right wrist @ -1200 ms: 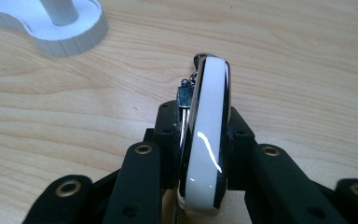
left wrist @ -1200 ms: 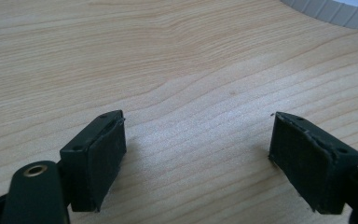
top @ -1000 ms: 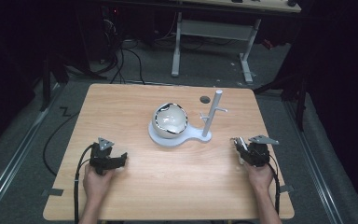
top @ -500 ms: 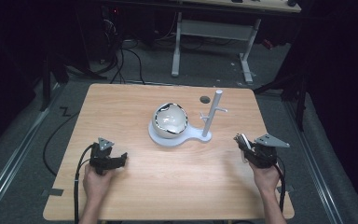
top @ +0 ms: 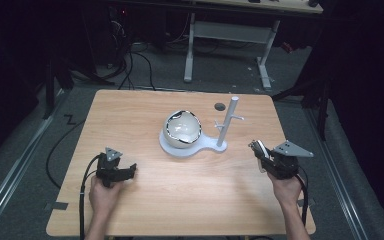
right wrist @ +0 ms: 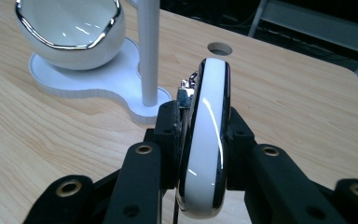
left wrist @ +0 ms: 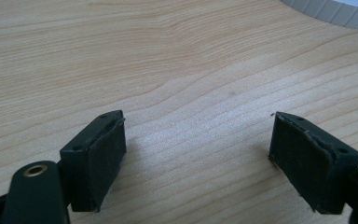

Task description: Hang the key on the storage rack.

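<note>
the right tongs [top: 258,148], clamped on a glossy white, chrome-edged piece [right wrist: 207,135], have lifted off the bench [top: 130,120] and swung outward toward its right edge, tilting so the grey plate on top now shows clearly.

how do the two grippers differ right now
The left gripper has its jaws wide apart with nothing between them; the right gripper is shut on a glossy white, chrome-edged piece. The left sits low over bare table; the right points toward the white stand. Both have black jaws and are hand-held.
</note>
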`<state>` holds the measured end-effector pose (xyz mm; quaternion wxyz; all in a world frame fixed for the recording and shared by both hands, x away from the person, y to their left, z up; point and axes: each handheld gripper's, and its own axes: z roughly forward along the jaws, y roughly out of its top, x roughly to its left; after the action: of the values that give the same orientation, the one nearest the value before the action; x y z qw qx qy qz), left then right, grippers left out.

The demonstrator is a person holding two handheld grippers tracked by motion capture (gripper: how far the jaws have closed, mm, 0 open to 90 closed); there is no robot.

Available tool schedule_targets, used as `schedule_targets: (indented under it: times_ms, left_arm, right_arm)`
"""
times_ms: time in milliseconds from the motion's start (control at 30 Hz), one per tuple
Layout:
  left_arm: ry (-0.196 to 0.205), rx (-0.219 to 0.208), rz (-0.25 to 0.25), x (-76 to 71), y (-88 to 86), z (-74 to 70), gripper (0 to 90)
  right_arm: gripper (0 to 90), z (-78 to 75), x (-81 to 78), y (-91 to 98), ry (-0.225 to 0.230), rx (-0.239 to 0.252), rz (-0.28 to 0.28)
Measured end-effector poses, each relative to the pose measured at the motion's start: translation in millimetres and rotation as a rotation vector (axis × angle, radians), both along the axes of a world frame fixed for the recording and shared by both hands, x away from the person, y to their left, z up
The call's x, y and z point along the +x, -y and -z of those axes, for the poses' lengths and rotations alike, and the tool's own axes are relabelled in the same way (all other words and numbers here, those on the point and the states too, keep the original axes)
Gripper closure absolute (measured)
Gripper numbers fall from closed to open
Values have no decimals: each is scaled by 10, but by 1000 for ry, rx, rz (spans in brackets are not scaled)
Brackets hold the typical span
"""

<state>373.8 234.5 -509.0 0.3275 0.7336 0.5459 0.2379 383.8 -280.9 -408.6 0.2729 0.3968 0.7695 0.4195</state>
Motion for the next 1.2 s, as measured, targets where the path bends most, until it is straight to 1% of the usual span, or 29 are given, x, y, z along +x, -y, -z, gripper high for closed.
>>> schedule_targets:
  times_ms: [100,167,233,300,333,367,467,600,700,867,1100,1200]
  left_arm:
    - [0,1,0,0,-1,0,189]
    - [0,1,0,0,-1,0,190]
    - [0,0,0,0,-1,0,190]
    - [0,1,0,0,-1,0,190]
    - [0,1,0,0,-1,0,189]
    - [0,1,0,0,-1,0,190]
    - [0,0,0,0,0,0,190]
    - [0,1,0,0,-1,0,190]
    - [-1,1,0,0,-1,0,190]
    - [0,1,0,0,-2,0,190]
    - [-1,-1,0,0,-3,-1,190]
    - [-1,-1,0,0,-2,-1,190]
  right_arm:
    - [731,-83,-25,-8,19,22,-26]
    - [731,-97,-25,-12,22,23,-31]
    - [731,-156,-31,-44,22,12,-45]
    - [730,-203,-41,-59,34,14,-58]
    - [730,-203,-41,-59,34,14,-58]
    - [730,-255,-48,-71,42,28,-70]
    - [731,-306,-51,-92,52,39,-82]
    - [730,-379,-50,-128,62,41,-107]
    - [730,-432,-53,-140,71,45,-111]
    - [730,-528,-44,-148,80,75,-120]
    - [731,-623,-14,-198,86,73,-139]
    - [731,-653,3,-212,85,84,-145]
